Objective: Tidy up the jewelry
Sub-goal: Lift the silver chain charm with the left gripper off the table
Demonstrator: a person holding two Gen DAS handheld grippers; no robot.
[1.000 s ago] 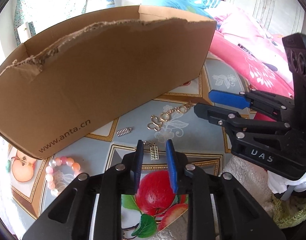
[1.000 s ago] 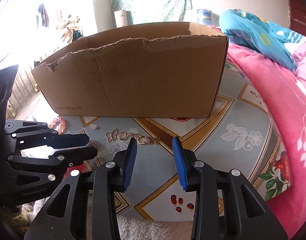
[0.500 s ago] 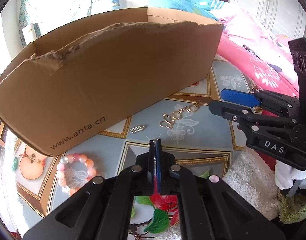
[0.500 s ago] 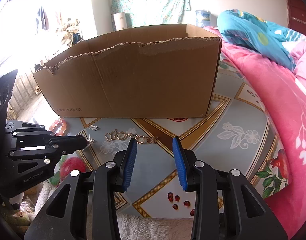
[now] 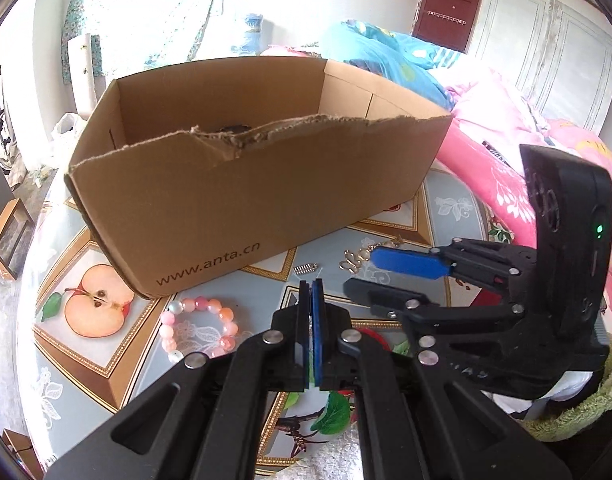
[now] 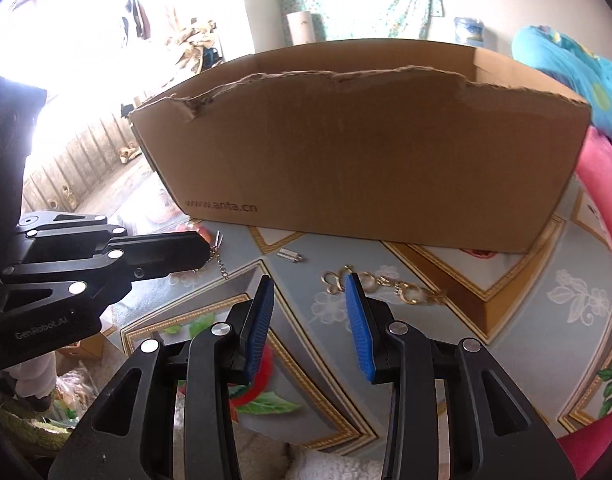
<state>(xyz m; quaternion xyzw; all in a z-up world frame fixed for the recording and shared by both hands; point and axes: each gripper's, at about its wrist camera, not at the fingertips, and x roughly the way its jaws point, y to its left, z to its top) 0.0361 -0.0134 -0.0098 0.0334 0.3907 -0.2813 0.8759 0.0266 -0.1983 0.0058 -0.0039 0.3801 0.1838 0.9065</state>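
- The left gripper [image 5: 310, 283] is clenched, its pads pressed flat together; in the right wrist view it [image 6: 204, 250] pinches a small charm [image 6: 221, 266] at its very tip.
- The charm hangs off the table, chain links trailing straight down and a thin silver bit poking up above the tip, just near of the box's left corner. One charm.
- The right gripper [image 6: 309, 280] is released, with nothing between its pads, and it hovers over the table [image 6: 545, 320]. From the left wrist it [image 5: 359, 270] shows side-on, pointing left.
- One gold chain [image 6: 385, 284] lies flat just past the right gripper's tips, its long axis left to right, with the looped end on the left. In the left wrist view the blue pad hides most of it [image 5: 353, 258].
- One short silver piece [image 6: 290, 256] [image 5: 306, 268] lies left of the gold chain, long axis also left to right (spring or clasp, too small to tell).
- One bead bracelet [image 5: 198, 328], pink and pale, lies in a ring on the near left.
- One open cardboard box [image 5: 246, 200] [image 6: 365, 160] stands on the far side, long axis left to right, its near wall torn along the top.
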